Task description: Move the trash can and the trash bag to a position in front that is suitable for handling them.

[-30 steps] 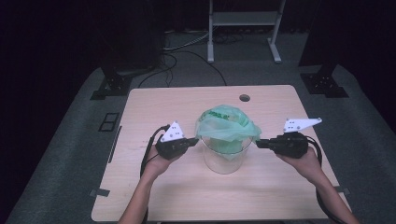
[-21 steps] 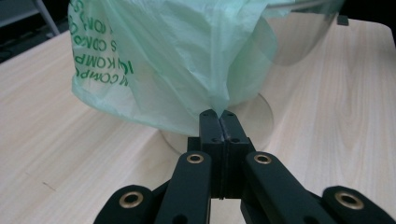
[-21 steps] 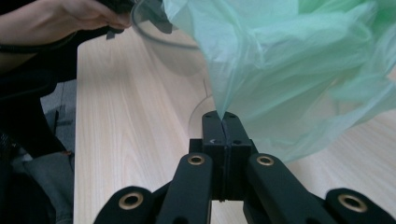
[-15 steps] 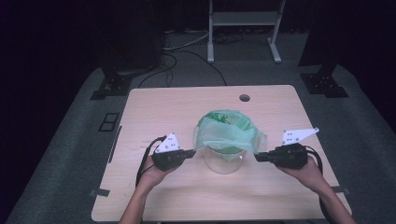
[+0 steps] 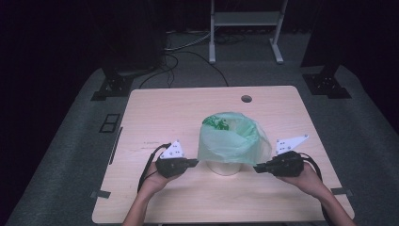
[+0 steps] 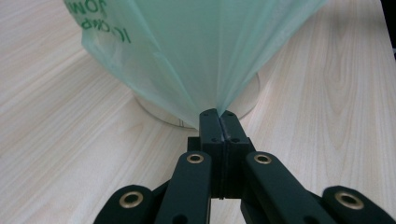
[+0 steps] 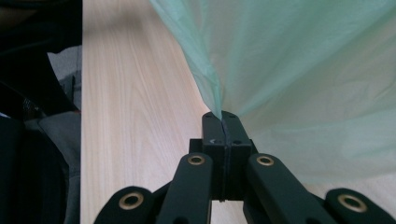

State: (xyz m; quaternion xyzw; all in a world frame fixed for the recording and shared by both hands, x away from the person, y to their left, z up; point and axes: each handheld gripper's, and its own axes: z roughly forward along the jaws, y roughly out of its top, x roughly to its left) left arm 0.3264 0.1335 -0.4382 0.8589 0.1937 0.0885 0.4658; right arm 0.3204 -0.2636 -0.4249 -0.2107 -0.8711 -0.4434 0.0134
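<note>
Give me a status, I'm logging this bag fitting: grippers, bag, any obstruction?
Left gripper shut on green bag edge. Right gripper shut on opposite edge. Bag draped over clear container, pulled down both sides. Nothing in the way.

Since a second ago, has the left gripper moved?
Yes. The left gripper has come toward the table's near edge, pulling the green bag down over the container.
</note>
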